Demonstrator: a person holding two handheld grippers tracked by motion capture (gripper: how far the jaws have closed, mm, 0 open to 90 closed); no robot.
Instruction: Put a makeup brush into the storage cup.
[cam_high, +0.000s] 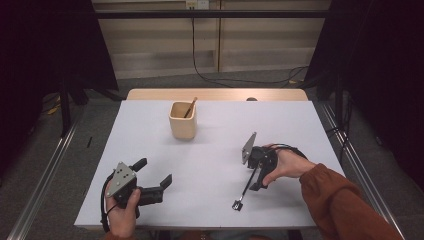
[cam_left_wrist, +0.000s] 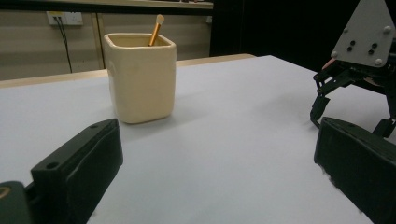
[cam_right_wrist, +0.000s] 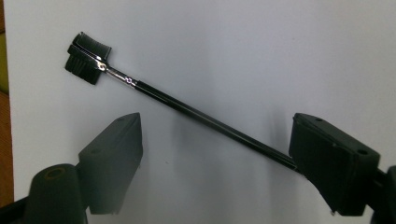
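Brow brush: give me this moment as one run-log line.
right tool: open, astride brow brush lying on table | left tool: open, nothing between | cup: upright, holds one brush

Glossy black brush (cam_right_wrist: 205, 119) handle, shiny metal ferrule; matt white table (cam_right_wrist: 233, 46)

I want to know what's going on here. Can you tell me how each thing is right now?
Cup: upright, a stick leaning inside.
Black brush: flat on the table, handle between the jaws, not pinched.
Right hand-held gripper: open, over the brush.
Left hand-held gripper: open, holding nothing.
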